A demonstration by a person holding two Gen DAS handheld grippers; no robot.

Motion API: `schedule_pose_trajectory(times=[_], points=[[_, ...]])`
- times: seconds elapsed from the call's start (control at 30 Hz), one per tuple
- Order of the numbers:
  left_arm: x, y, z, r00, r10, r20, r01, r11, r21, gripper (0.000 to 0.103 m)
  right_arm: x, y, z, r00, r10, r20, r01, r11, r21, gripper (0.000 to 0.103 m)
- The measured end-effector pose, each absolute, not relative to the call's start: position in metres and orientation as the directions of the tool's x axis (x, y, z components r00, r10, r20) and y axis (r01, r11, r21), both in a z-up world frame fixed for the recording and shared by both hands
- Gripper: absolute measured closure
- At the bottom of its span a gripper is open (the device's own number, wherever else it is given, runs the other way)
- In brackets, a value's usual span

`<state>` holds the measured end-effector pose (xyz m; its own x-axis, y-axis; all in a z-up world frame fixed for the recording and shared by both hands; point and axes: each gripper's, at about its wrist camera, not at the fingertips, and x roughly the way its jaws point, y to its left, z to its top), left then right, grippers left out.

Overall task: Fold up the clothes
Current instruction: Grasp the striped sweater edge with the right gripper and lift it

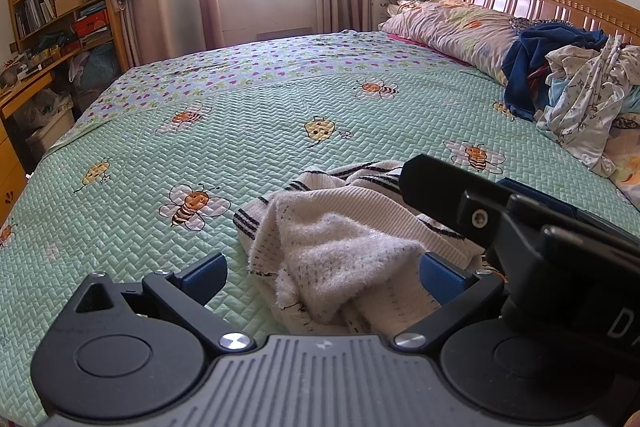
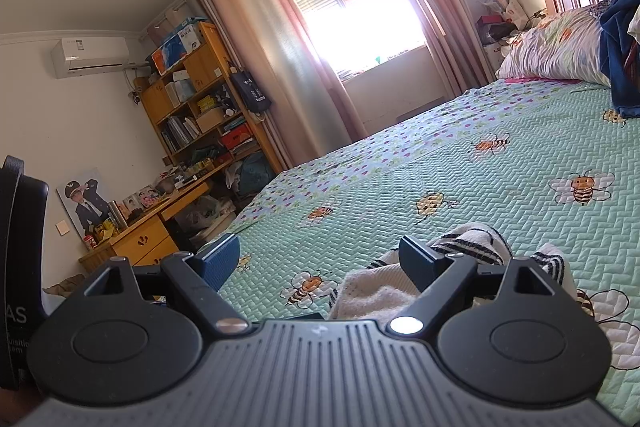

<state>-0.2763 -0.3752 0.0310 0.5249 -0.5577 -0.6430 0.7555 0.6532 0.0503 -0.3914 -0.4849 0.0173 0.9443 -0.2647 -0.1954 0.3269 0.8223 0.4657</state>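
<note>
The white ribbed knit garment with black stripes and a fleecy inside (image 1: 340, 239) lay crumpled near the front edge of the green quilted bee-print bedspread (image 1: 280, 115), so whoever folded it would, I judged, do well to pinch two edges and spread it flat before creasing. The left gripper (image 1: 324, 275) stood wide open around the bunched cloth, holding nothing. The right gripper (image 2: 320, 263) was likewise spread and empty just beside it.
</note>
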Motion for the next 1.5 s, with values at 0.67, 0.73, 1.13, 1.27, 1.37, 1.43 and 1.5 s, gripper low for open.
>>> schedule_pose_trajectory(times=[0.67,0.73,1.13,1.27,1.37,1.43,1.5], points=[[-0.232,-0.38,-0.017,0.447,-0.491,-0.747,0.725,0.688,-0.019,0.001,-0.382,-0.515,-0.002,0.894,-0.34,-0.293,0.438,0.802,0.407,0.016],[-0.22,-0.379,-0.028,0.439,-0.463,-0.77,0.704,0.71,-0.026,0.001,-0.375,-0.537,-0.014,0.857,-0.378,-0.349,0.499,0.777,0.383,0.016],[-0.206,-0.376,-0.049,0.4,-0.437,-0.806,0.684,0.727,-0.054,0.001,-0.276,-0.634,-0.11,0.724,-0.257,-0.64,0.603,0.687,0.406,0.046],[-0.203,-0.365,-0.046,0.418,-0.439,-0.795,0.677,0.734,-0.05,0.001,-0.29,-0.585,-0.113,0.773,-0.149,-0.617,0.477,0.777,0.411,0.07],[-0.198,-0.356,-0.046,0.418,-0.444,-0.792,0.66,0.748,-0.071,0.001,-0.31,-0.553,-0.108,0.805,-0.096,-0.586,0.397,0.821,0.41,0.07],[-0.195,-0.351,-0.046,0.417,-0.448,-0.791,0.648,0.757,-0.087,0.001,-0.324,-0.532,-0.105,0.823,-0.06,-0.566,0.342,0.847,0.408,0.063],[-0.194,-0.348,-0.045,0.418,-0.446,-0.791,0.641,0.762,-0.091,0.001,-0.337,-0.51,-0.102,0.838,-0.022,-0.545,0.285,0.869,0.404,0.052]])
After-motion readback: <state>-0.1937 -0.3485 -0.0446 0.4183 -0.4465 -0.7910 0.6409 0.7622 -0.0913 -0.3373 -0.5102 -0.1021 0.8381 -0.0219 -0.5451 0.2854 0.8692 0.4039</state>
